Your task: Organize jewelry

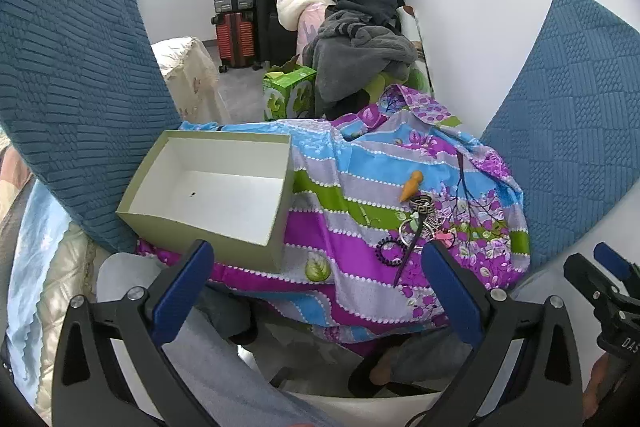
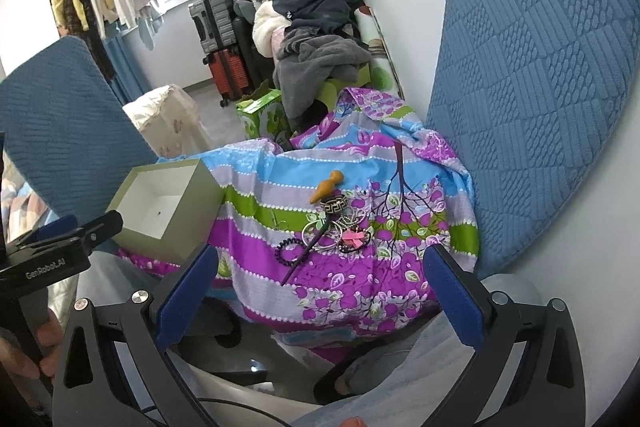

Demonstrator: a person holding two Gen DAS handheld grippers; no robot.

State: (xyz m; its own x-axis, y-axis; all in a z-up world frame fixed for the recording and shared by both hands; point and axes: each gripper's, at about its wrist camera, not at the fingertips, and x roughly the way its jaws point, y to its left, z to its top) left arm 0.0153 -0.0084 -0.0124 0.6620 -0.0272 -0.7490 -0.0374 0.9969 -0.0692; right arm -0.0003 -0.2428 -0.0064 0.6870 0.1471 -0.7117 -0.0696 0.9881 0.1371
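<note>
An open pale green box (image 1: pixel 216 187) (image 2: pixel 166 203) with a white inside stands on the left of a striped floral cloth (image 1: pixel 360 195) (image 2: pixel 360 187); only a small dark speck lies in it. A heap of jewelry (image 1: pixel 416 227) (image 2: pixel 332 227) lies to its right: an orange carrot-shaped piece (image 1: pixel 412 185) (image 2: pixel 328 189), a patterned black band (image 2: pixel 334 207), silver rings, a black beaded bracelet (image 1: pixel 390 251) (image 2: pixel 288 249), a dark hair stick (image 1: pixel 408 253) (image 2: pixel 306 251) and a pink bit. My left gripper (image 1: pixel 316 287) and right gripper (image 2: pixel 320 287) hang open, short of the cloth, holding nothing.
Two blue quilted chair backs (image 1: pixel 76 67) (image 2: pixel 532 67) flank the cloth. Behind are a pile of clothes (image 1: pixel 360 27), suitcases (image 1: pixel 236 11), a green carton (image 1: pixel 288 95) and a white wall. A person's legs and a chair base lie under the grippers.
</note>
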